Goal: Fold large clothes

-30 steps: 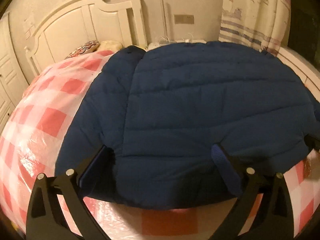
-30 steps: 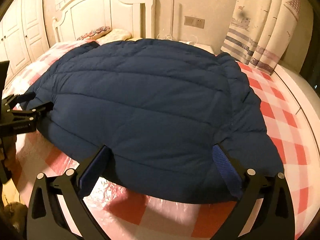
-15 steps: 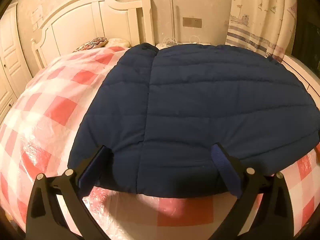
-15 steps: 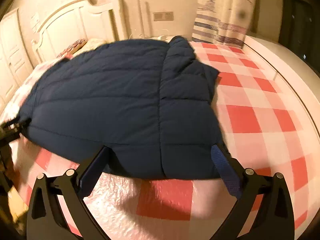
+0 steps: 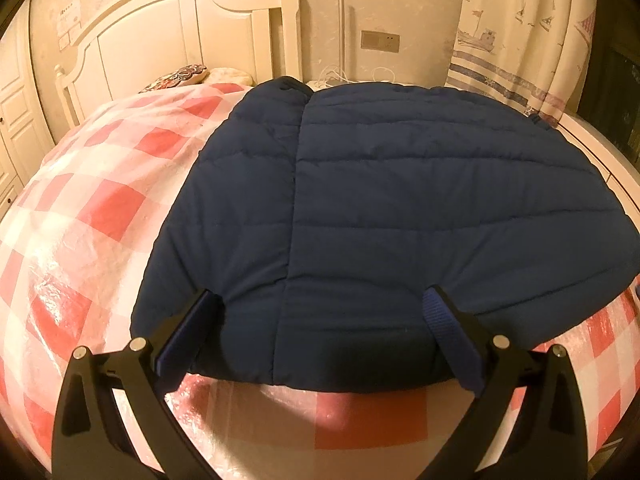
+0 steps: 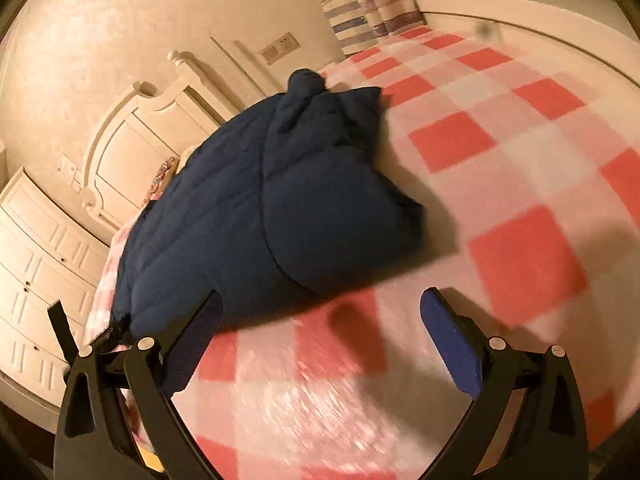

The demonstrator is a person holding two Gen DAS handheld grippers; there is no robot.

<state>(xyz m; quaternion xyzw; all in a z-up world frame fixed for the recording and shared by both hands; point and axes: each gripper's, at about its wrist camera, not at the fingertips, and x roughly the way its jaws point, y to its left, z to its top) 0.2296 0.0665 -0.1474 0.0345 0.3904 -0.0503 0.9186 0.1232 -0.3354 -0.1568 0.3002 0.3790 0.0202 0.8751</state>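
A navy quilted puffer jacket (image 5: 400, 208) lies spread flat on the red-and-white checked bed cover (image 5: 92, 208). My left gripper (image 5: 320, 304) is open and empty, hovering over the jacket's near hem, close to a lengthwise seam. In the right wrist view the jacket (image 6: 256, 216) lies to the left, its right side (image 6: 340, 208) bunched up. My right gripper (image 6: 320, 304) is open and empty over bare checked cover (image 6: 520, 184), just past the jacket's right edge. The left gripper (image 6: 108, 332) shows small at the far left, by the jacket's hem.
A white headboard (image 5: 180, 40) and a patterned pillow (image 5: 176, 78) stand at the bed's far end. Striped curtains (image 5: 520, 40) hang at the right. White cupboards (image 6: 36, 280) line the left wall. The cover is glossy plastic.
My right gripper has swung to the right and tilted, leaving the jacket's hem for bare cover. My left gripper has shifted a little left along the hem.
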